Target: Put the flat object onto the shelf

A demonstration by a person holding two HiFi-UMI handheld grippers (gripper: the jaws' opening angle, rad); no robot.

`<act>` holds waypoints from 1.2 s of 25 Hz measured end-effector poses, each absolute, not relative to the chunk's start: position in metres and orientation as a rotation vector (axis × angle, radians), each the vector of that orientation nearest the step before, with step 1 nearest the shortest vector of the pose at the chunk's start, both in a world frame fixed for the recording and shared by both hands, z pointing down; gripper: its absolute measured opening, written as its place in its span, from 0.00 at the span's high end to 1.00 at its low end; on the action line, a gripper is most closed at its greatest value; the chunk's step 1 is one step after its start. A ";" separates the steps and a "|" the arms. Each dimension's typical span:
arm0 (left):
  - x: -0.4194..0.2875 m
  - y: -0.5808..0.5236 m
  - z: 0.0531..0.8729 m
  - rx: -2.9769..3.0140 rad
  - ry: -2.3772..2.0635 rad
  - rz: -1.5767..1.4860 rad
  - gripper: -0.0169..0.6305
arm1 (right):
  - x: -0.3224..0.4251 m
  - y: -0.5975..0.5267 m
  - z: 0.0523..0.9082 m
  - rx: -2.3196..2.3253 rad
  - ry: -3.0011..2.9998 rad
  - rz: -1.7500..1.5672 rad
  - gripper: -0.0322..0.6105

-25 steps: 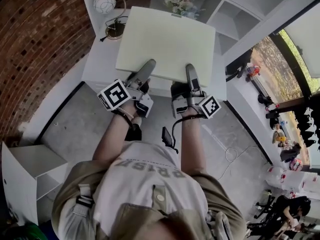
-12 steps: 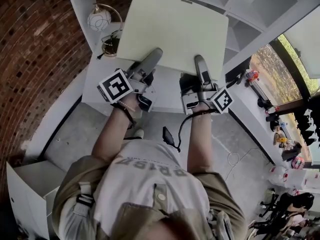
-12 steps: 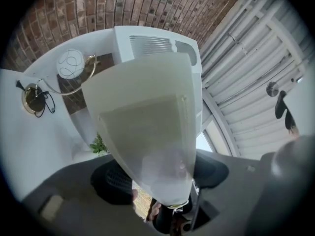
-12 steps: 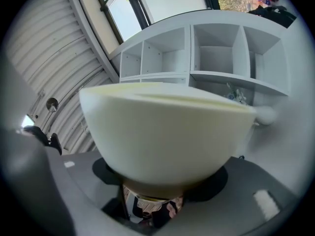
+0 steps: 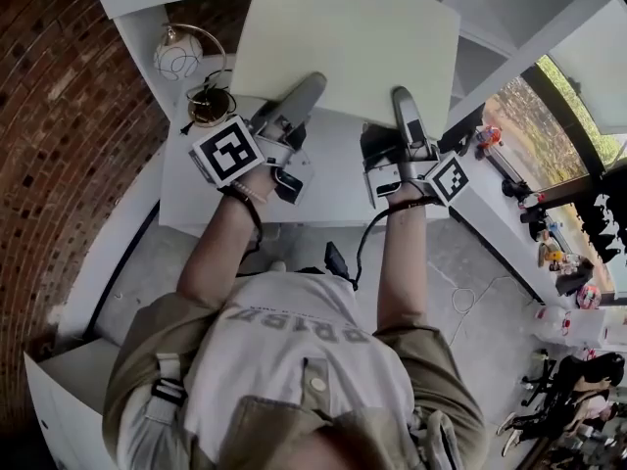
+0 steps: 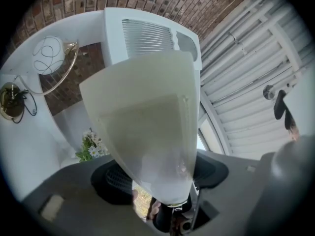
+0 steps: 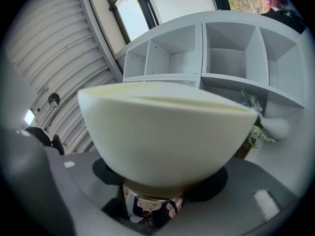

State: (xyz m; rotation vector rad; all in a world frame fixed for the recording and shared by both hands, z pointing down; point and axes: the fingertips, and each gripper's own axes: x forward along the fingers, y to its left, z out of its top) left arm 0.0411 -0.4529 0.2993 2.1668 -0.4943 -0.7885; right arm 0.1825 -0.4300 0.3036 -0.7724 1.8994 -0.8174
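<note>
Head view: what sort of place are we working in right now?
Likely a furnished indoor room, perhaps a studio or showroom. There is a brick wall, a white cubby shelf unit, a globe lamp, flowers, and a big window looking outside.

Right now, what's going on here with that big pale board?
A person holds the flat board by its near edge, with the left gripper and the right gripper both clamped on it. The board looks held in the air over the white counter, in front of the white shelf, and is not yet set on it. A globe lamp stands on the counter to the left.
</note>
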 end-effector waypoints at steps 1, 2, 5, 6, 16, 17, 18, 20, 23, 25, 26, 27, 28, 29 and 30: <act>0.042 -0.457 0.297 2.169 -0.491 -0.789 0.44 | 0.184 -0.434 0.302 -0.774 1.899 -0.817 0.45; 0.043 -0.461 0.296 2.167 -0.491 -0.790 0.44 | 0.184 -0.438 0.299 -0.775 1.901 -0.817 0.45; 0.042 -0.475 0.292 2.158 -0.501 -0.801 0.44 | 0.184 -0.451 0.292 -0.769 1.908 -0.823 0.46; 0.043 -0.479 0.291 2.156 -0.506 -0.805 0.44 | 0.184 -0.456 0.291 -0.766 1.907 -0.829 0.46; 0.046 -0.512 0.277 2.146 -0.567 -0.842 0.44 | 0.189 -0.496 0.283 -0.746 1.896 -0.884 0.46; 0.046 -0.514 0.276 2.139 -0.575 -0.849 0.44 | 0.190 -0.498 0.282 -0.747 1.897 -0.894 0.46; 0.046 -0.517 0.275 2.132 -0.582 -0.853 0.44 | 0.191 -0.502 0.281 -0.748 1.898 -0.905 0.46; 0.050 -0.528 0.272 2.117 -0.599 -0.857 0.43 | 0.195 -0.514 0.278 -0.754 1.892 -0.933 0.46; 0.055 -0.541 0.271 2.085 -0.626 -0.863 0.42 | 0.201 -0.528 0.278 -0.773 1.870 -0.980 0.46; 0.057 -0.546 0.274 2.066 -0.640 -0.866 0.42 | 0.203 -0.533 0.282 -0.790 1.852 -1.010 0.46; 0.057 -0.548 0.275 2.063 -0.646 -0.865 0.42 | 0.204 -0.536 0.284 -0.797 1.840 -1.025 0.46; 0.059 -0.549 0.276 2.068 -0.650 -0.862 0.41 | 0.206 -0.538 0.286 -0.802 1.823 -1.041 0.46; 0.060 -0.550 0.277 2.077 -0.652 -0.855 0.41 | 0.207 -0.539 0.288 -0.807 1.804 -1.053 0.46; 0.063 -0.550 0.277 2.085 -0.652 -0.848 0.41 | 0.210 -0.541 0.289 -0.811 1.787 -1.062 0.46; 0.065 -0.551 0.278 2.090 -0.651 -0.842 0.41 | 0.211 -0.542 0.289 -0.817 1.777 -1.065 0.46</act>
